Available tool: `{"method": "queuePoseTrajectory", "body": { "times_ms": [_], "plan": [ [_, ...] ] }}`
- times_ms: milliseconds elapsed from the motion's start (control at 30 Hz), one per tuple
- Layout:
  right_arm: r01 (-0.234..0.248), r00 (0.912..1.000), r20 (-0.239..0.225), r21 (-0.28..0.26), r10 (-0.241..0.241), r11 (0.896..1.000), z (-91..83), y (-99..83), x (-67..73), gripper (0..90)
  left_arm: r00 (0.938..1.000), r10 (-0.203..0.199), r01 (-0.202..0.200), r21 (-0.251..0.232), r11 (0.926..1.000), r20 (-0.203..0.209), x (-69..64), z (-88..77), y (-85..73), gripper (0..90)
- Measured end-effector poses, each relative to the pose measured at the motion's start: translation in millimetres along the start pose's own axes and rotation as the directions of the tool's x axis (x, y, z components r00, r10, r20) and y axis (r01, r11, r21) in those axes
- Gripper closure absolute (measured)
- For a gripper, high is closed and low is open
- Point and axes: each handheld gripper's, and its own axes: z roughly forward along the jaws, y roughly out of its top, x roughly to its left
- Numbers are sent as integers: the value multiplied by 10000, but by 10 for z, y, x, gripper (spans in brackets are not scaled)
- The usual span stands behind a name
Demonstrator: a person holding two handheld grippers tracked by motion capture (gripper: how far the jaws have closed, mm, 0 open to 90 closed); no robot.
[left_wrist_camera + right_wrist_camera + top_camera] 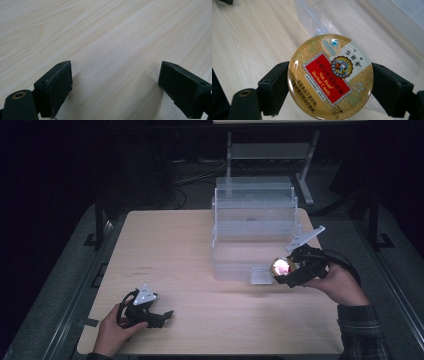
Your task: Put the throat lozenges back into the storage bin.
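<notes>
A round gold candy tin (330, 76) with a red label is clamped edge to edge between the jaws of my right gripper (329, 87). In the high view that tin (282, 266) is held above the table just in front of the clear plastic box (255, 235), at its right front corner. My right gripper (295, 270) is shut on it. My left gripper (162, 316) rests low on the table near the front left edge, with its jaws wide apart. In the left gripper view nothing but bare wood lies between its fingers (56, 87).
The clear box is a tiered organiser standing at the back right of the wooden table (175, 250). A small clear latch flap (261, 276) hangs at its front. Beyond the table stand a metal stand's legs (305, 180) on a dark floor.
</notes>
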Motion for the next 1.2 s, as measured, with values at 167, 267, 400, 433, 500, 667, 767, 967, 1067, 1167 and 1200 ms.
{"method": "queuePoseTrajectory", "body": {
  "times_ms": [167,267,400,433,500,667,767,967,1067,1167,1200],
  "plan": [
    [-202,9998,89,-42,203,9998,-9,26,-89,197,10000,0,0,-4,10000,-2,0,0,0,112],
    [-316,9994,162,-106,317,9994,-24,50,-142,198,10000,1,-1,-5,10000,-3,0,0,0,112],
    [-427,9988,252,-148,431,9990,-46,74,-192,198,10000,-1,1,-4,10000,-2,0,0,0,112],
    [-490,9982,338,-180,496,9986,-53,89,-229,198,10000,0,0,-5,10000,-2,0,0,0,112],
    [-590,9973,433,-172,596,9981,-58,101,-266,197,10000,3,-3,-3,10000,-5,0,0,0,112],
    [-781,9951,597,-202,792,9967,-62,129,-347,198,10000,6,-6,-4,10000,-6,0,0,0,112],
    [-971,9922,768,-235,986,9950,-65,162,-427,197,10000,6,-6,-5,10000,-5,0,0,0,112],
    [-1261,9866,998,-326,1287,9915,-63,212,-549,197,10000,3,-3,-4,10000,0,0,0,0,112],
    [-1367,9847,1043,-355,1398,9900,-53,220,-588,197,10000,21,-21,11,10000,-2,1,-1,0,112],
    [-1584,9788,1273,-275,1607,9870,-16,226,-662,197,10000,29,-29,17,10000,-2,1,-1,0,112],
    [-1613,9776,1327,-247,1632,9866,-1,225,-682,197,10000,29,-29,17,10000,-2,1,-1,0,112]
  ]
}}
